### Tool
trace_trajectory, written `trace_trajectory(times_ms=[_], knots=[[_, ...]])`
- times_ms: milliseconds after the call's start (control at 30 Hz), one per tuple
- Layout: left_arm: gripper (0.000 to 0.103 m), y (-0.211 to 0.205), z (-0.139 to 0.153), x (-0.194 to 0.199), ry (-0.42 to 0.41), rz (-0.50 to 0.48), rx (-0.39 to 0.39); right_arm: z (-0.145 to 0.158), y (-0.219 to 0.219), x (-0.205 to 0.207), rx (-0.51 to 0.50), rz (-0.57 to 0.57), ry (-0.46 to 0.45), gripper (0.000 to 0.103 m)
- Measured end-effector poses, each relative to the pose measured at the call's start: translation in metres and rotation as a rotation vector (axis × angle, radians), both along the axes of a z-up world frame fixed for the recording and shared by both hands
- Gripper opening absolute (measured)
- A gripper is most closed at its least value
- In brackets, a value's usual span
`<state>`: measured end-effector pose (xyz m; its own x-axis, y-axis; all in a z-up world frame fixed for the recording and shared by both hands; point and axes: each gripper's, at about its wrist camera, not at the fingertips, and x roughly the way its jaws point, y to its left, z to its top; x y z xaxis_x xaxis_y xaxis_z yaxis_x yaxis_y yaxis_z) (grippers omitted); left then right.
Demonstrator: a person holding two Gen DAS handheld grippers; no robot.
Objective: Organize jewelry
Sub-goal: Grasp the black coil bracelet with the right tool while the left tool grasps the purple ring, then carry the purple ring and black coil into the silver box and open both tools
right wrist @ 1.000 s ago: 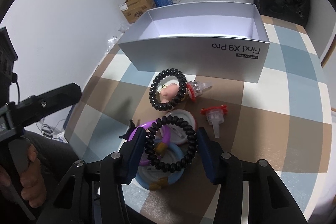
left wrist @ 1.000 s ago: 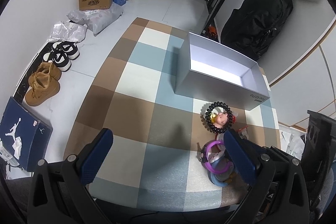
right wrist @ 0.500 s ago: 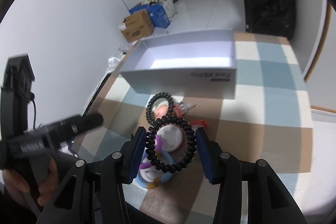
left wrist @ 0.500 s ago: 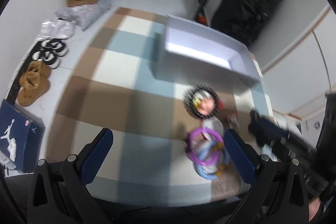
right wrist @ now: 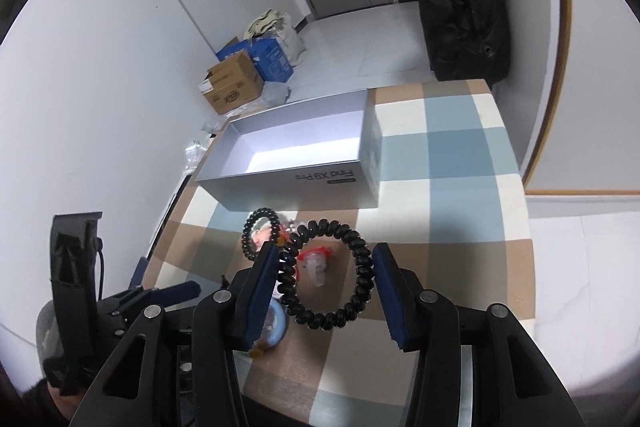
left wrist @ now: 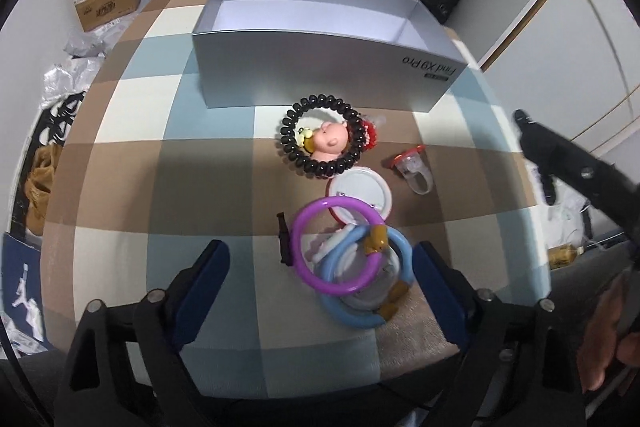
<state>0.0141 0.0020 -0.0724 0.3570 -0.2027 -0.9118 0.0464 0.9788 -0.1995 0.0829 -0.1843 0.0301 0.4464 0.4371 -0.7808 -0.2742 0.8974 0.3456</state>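
**Aloft, one black coil bracelet heads for the box**

Now we carry a black coil bracelet [right wrist: 326, 275] in our right gripper [right wrist: 325, 287], its two blue pads pressed against the ring's outer sides so the loop hangs upright between them, lifted clear of the checked surface [right wrist: 452, 155]. We judge the sideways pinch suits a springy ring: the coil gives a little and stays caught without being crushed. Ahead of it sits the open silver box [right wrist: 288, 183], its interior bare in both views, which we take to be where the jewelry belongs; its open top faces up, so a drop from above should do.

Our left gripper [left wrist: 322, 267] waits low over the near edge of the surface, jaws spread wide and holding nothing, framing the pile left to sort: a purple ring [left wrist: 336, 247] lying across a blue ring [left wrist: 362, 307], a round white lid [left wrist: 360, 193] just behind them. Farther back, just in front of the box wall, a second black coil bracelet [left wrist: 320, 141] circles a small pink pig figure [left wrist: 330, 141], with a clear red-capped piece [left wrist: 412, 169] off to the right.

We read the task as barely begun.
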Motion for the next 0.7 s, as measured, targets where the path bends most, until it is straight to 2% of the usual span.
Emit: trace_trajectory(times_ms=[133, 200, 300, 700], knots=[[0.078, -0.003, -0.006, 0.003, 0.018, 0.013, 0.053, 0.002, -0.004, 0.001, 0.007, -0.008, 0.001, 0.047], [0.065, -0.003, -0.004, 0.003, 0.015, 0.002, 0.027, 0.002, -0.005, -0.001, 0.008, -0.007, 0.000, 0.047], [0.051, -0.005, -0.003, 0.003, 0.006, -0.010, 0.025, 0.001, -0.005, -0.002, 0.010, 0.000, 0.000, 0.047], [0.050, -0.001, 0.005, 0.004, -0.001, 0.010, -0.029, 0.002, -0.002, -0.003, -0.006, -0.005, -0.007, 0.047]])
